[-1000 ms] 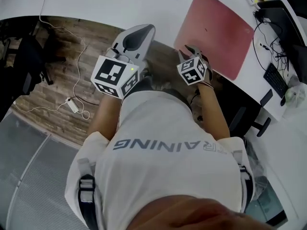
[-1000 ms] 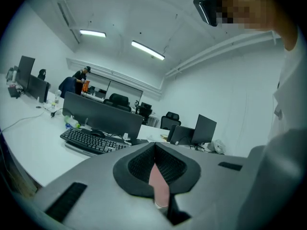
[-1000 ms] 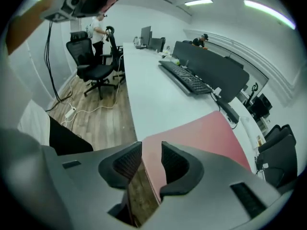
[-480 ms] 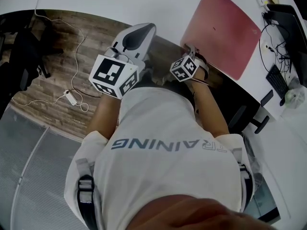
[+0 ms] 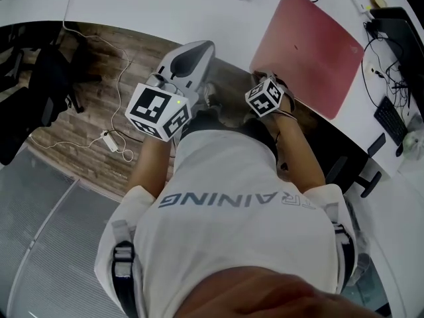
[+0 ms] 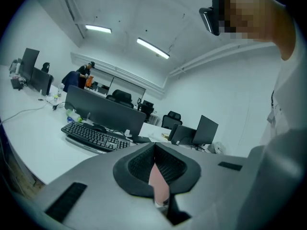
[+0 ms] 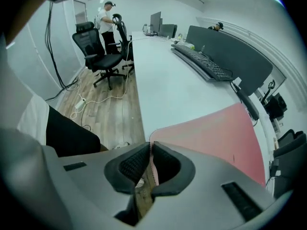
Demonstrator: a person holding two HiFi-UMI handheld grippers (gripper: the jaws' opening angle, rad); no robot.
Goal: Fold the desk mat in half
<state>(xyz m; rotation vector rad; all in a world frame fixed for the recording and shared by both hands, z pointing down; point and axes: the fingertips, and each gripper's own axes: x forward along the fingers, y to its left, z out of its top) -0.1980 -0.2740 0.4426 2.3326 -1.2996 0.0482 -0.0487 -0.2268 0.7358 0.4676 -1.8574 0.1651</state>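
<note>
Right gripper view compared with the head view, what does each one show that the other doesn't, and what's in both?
Only the right gripper view shows the jaws of the right gripper, which have just been closing, pressed on the near corner of the pink desk mat, and a person standing far off. Only the head view shows the left gripper over the wood floor, the wearer's white shirt and a power strip. Both show the desk mat on the white desk, a keyboard and that floor.
</note>
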